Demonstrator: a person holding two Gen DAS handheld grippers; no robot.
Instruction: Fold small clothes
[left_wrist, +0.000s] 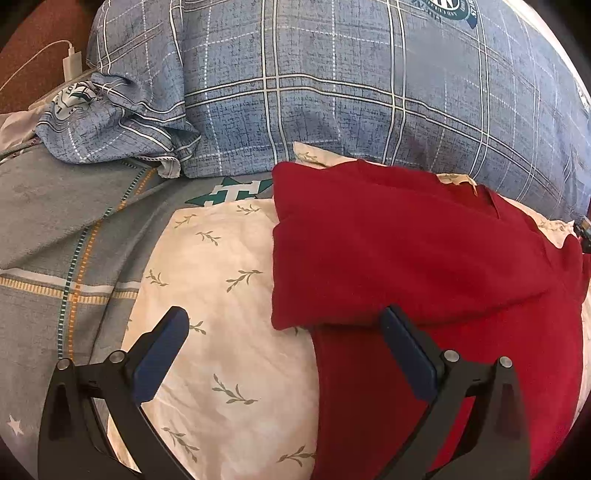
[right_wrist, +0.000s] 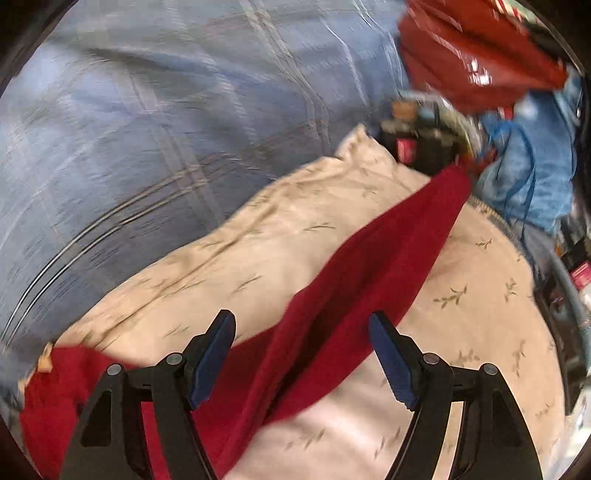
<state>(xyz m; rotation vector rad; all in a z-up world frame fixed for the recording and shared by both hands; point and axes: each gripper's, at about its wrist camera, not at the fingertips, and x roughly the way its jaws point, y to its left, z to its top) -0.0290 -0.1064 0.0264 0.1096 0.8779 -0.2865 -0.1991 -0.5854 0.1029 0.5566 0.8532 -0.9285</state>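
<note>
Red garment (left_wrist: 424, 251) partly folded on a cream leaf-print pillow (left_wrist: 221, 295) on the bed, blue plaid pillow (left_wrist: 332, 92) behind, left hand-held gripper (left_wrist: 284, 321) spread over its edge, right hand-held gripper (right_wrist: 303, 325) spread, pinching nothing, red cloth beneath, view blurred

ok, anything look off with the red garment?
Slightly. The red garment on the cream cloth is folded unevenly: the top flap overhangs the lower layer on the left. No damage visible.

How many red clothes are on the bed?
1: a red garment lies partly folded on the cream leaf-print pillow, in front of the blue plaid pillow. More clothes may lie out of view.
</note>
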